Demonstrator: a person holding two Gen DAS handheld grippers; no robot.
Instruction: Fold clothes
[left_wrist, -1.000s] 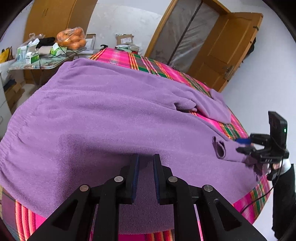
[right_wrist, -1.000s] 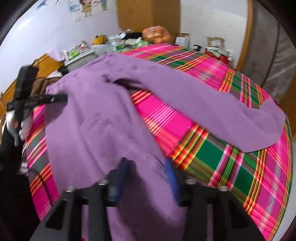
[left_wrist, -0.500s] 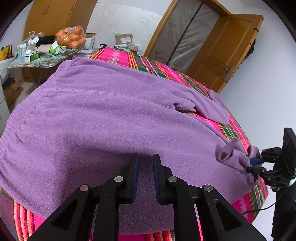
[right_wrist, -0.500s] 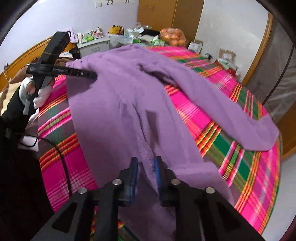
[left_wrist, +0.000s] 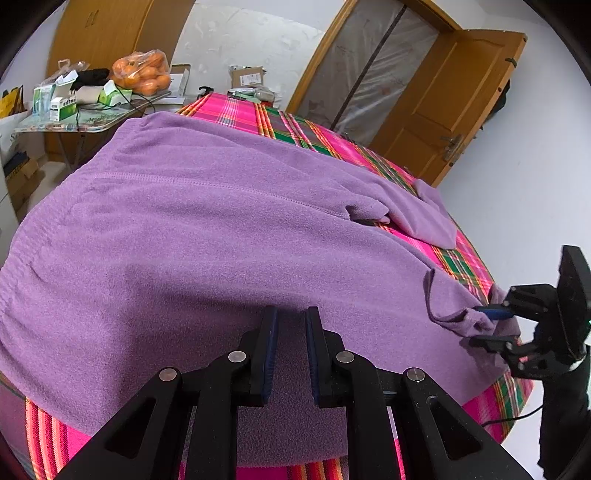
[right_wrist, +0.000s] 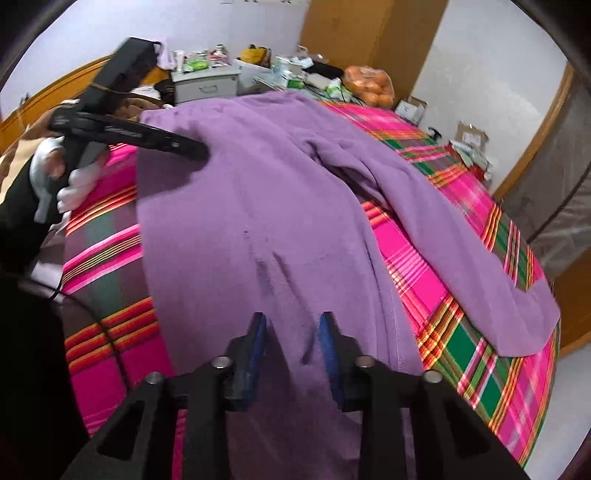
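Purple fleece trousers (left_wrist: 221, 229) lie spread over a bed with a pink plaid cover (left_wrist: 332, 136). My left gripper (left_wrist: 291, 350) is shut on the fabric at the near waist edge. In the right wrist view the left gripper (right_wrist: 195, 149) shows at the trousers' (right_wrist: 277, 184) far corner. My right gripper (right_wrist: 293, 347) has a bunch of one leg's end between its blue pads, and its jaws are closing on it. From the left wrist view the right gripper (left_wrist: 487, 326) holds that gathered fabric at the bed's right edge. The other leg (right_wrist: 461, 240) lies flat across the cover (right_wrist: 424, 258).
A folding table with a bag of oranges (left_wrist: 144, 74) and small boxes stands beyond the bed. A wooden door (left_wrist: 443, 110) is open at the right. A white-gloved hand (right_wrist: 74, 181) grips the left tool, near a grey drawer cabinet (right_wrist: 205, 83).
The right gripper has moved toward the bed's right edge, dragging the leg's end with it, and its jaws stand narrower than a second ago. The left gripper has stayed put.
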